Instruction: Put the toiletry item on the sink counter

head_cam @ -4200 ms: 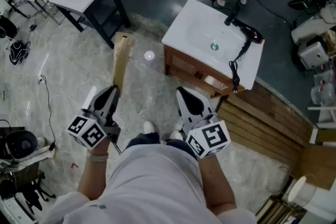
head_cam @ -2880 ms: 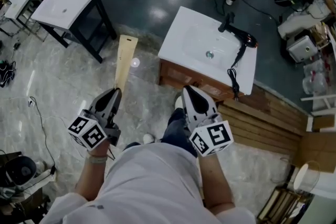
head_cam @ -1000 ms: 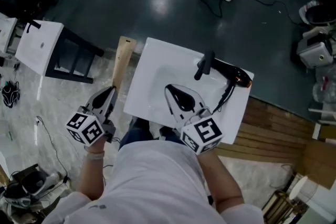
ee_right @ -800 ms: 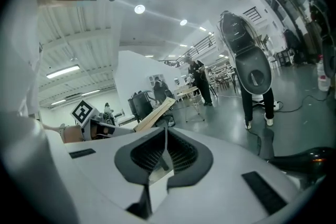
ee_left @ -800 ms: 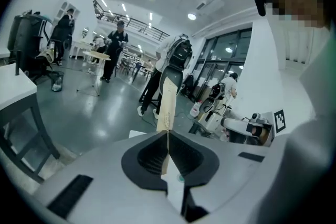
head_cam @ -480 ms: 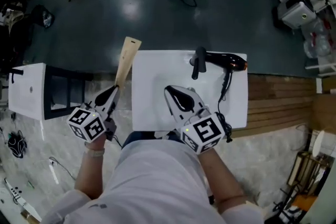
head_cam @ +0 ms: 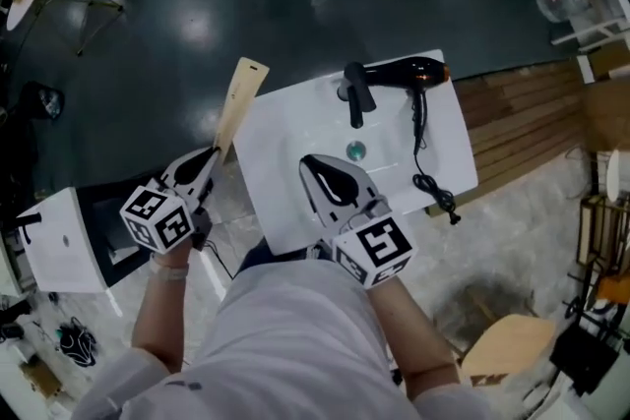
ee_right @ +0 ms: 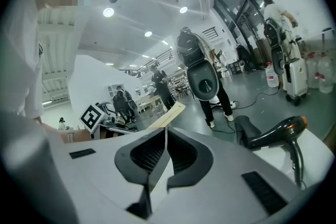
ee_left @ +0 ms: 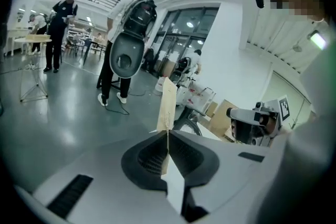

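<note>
While clamped in the left gripper (head_cam: 210, 157), the wooden paddle (head_cam: 236, 101) juts forward.

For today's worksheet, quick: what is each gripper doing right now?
Left gripper: jaws closed on the flat wooden piece.
Right gripper: jaws closed, empty.

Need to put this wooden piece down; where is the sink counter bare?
On the sink counter, the left strip between basin and left edge is bare. Crowded: faucet at the back, hair dryer back right, its cord down the right side.
</note>
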A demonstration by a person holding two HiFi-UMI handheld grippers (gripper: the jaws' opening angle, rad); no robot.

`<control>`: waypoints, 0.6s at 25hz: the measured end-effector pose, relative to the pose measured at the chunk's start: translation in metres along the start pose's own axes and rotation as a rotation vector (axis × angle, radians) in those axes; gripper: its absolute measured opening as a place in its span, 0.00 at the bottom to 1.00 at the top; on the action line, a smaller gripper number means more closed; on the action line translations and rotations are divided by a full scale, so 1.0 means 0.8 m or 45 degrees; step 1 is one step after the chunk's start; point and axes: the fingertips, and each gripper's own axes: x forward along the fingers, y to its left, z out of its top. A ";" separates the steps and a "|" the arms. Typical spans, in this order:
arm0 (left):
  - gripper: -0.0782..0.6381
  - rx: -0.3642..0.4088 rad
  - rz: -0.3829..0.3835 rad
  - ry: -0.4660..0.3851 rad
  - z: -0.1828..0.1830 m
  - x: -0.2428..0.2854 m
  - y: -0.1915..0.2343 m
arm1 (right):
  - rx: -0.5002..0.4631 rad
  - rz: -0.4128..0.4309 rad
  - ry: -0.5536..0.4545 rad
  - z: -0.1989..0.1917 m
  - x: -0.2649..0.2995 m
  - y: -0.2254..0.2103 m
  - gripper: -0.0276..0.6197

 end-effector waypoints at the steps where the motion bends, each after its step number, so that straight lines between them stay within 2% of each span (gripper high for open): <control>1: 0.14 0.019 -0.024 0.024 -0.001 0.008 0.003 | 0.013 -0.025 0.000 -0.004 0.000 -0.002 0.08; 6: 0.14 0.104 -0.141 0.141 -0.014 0.044 0.009 | 0.070 -0.149 -0.006 -0.022 -0.007 -0.008 0.08; 9: 0.14 0.190 -0.204 0.222 -0.023 0.067 0.012 | 0.102 -0.232 -0.020 -0.030 -0.012 -0.011 0.08; 15: 0.14 0.341 -0.272 0.360 -0.046 0.112 0.030 | 0.152 -0.317 -0.024 -0.047 -0.016 -0.014 0.08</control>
